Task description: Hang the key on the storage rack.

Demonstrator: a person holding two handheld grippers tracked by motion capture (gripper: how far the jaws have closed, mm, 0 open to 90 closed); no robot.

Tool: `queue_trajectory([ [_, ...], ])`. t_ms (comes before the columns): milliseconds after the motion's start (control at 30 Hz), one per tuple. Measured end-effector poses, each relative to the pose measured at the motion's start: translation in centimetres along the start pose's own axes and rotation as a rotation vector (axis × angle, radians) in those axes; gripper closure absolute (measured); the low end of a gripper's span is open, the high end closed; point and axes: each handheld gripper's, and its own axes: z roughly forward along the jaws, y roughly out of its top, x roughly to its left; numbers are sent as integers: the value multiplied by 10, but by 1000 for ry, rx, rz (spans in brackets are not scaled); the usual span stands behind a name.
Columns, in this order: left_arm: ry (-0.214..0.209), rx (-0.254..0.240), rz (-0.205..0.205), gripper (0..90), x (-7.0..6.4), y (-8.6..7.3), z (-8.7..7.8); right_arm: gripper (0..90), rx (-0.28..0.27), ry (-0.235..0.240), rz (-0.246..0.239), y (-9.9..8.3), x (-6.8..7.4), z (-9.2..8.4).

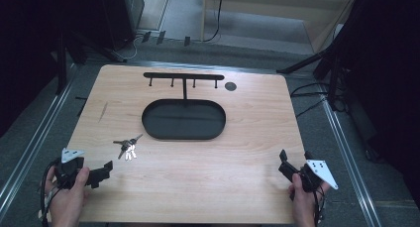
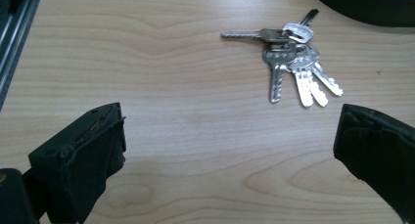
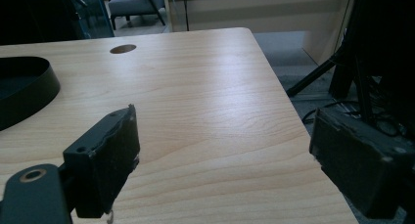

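At near left, over the corner of the pale wooden table [image 1: 237,167], left black two-jaw gripper [image 1: 101,173] held in a hand [image 1: 67,199], jaws spread wide with nothing between them. Just beyond it, lying flat on the wood, a bunch of silver metal keys [image 1: 128,146] on a ring, fanned out, apart from both jaws. Farther toward the middle, a black oval metal tray [image 1: 148,125] with an upright post carrying a black crossbar with small hooks [image 1: 183,77]; right of the bar, a round dark hole [image 1: 230,85] in the tabletop. At near right, right black two-jaw gripper [image 1: 293,159] in the other hand [image 1: 303,204], jaws likewise parted, empty, near the table's edge.
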Motion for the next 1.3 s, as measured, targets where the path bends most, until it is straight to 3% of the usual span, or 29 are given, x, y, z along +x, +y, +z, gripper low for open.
queue_trajectory([
  [167, -4, 117, 42, 0, -10, 24, 3, 112, 2, -2, 4, 0, 0, 0],
  [267, 9, 232, 43, 0, -17, 38, 8, 113, 4, 1, 0, 0, 0, 0],
  [333, 36, 282, 73, 0, -20, 46, 12, 113, 3, 2, -3, 0, 0, 0],
  [433, 46, 355, 80, 0, -24, 51, 20, 113, 6, 5, -8, 0, 1, 1],
  [533, 29, 413, 51, 0, -27, 54, 31, 114, 7, 4, -12, 0, 0, 1],
  [633, 65, 498, 91, 0, -35, 58, 44, 115, 10, 3, -9, 0, 1, 1],
  [667, 58, 513, 80, 0, -39, 60, 46, 115, 11, 2, -12, 0, 1, 1],
  [800, -1, 480, 26, 0, -47, 75, 47, 115, 11, 4, -18, 0, 2, 2],
  [900, 48, 505, 17, 36, -48, 79, 56, 116, 13, 2, -14, 0, 2, 2],
  [1067, 39, 549, 8, 76, -53, 79, 65, 116, 14, 5, -9, 1, 1, 2],
  [1167, 48, 552, -17, 141, -55, 81, 68, 116, 14, 6, -12, 1, 1, 2],
  [1300, 40, 567, -17, 160, -57, 83, 73, 117, 18, 8, -12, 1, 1, 3],
])
